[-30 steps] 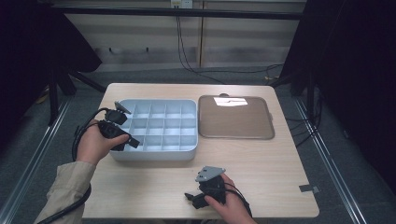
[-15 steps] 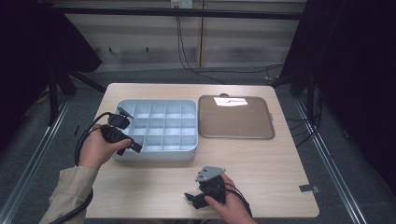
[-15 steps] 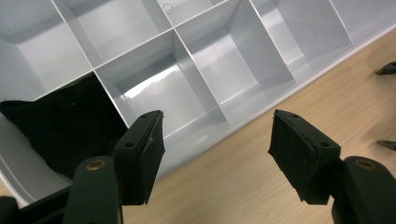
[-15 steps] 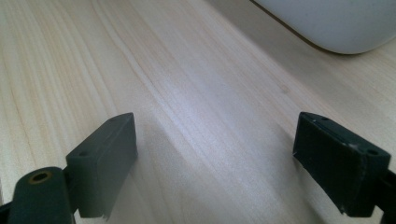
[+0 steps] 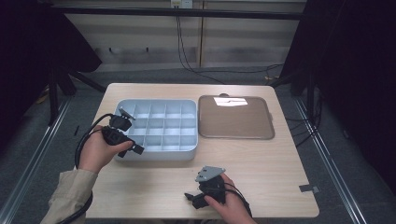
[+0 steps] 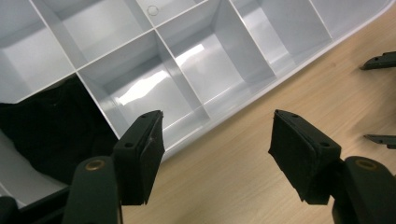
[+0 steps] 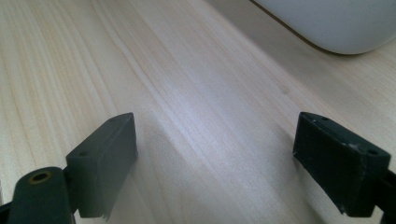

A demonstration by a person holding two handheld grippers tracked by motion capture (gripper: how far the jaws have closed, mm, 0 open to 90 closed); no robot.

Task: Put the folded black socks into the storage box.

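A pale blue-grey organizer tray [image 5: 156, 128] with several empty compartments sits left of centre on the wooden table [image 5: 261, 163]. My left gripper [image 5: 131, 146] is held at its near-left corner, jaws open. In the left gripper view, the left gripper [image 6: 217, 149] hovers over the organizer's front wall [image 6: 243, 100] and the bare wood, with nothing between its pads. My right gripper [image 5: 191, 198] rests on the table near the front edge, pointing left. Its jaws [image 7: 215, 158] stand wide open over bare wood.
A flat brownish tray [image 5: 234, 117] with a rounded rim lies right of the organizer, touching or nearly touching it. A pale rounded corner [image 7: 336, 23] shows ahead of the right gripper. Cables trail from both grippers. A strip of tape [image 5: 309, 188] lies near the table's right front corner.
My left hand and its gripper have slid a little toward the near-left corner of the organizer. The right hand has stayed put.
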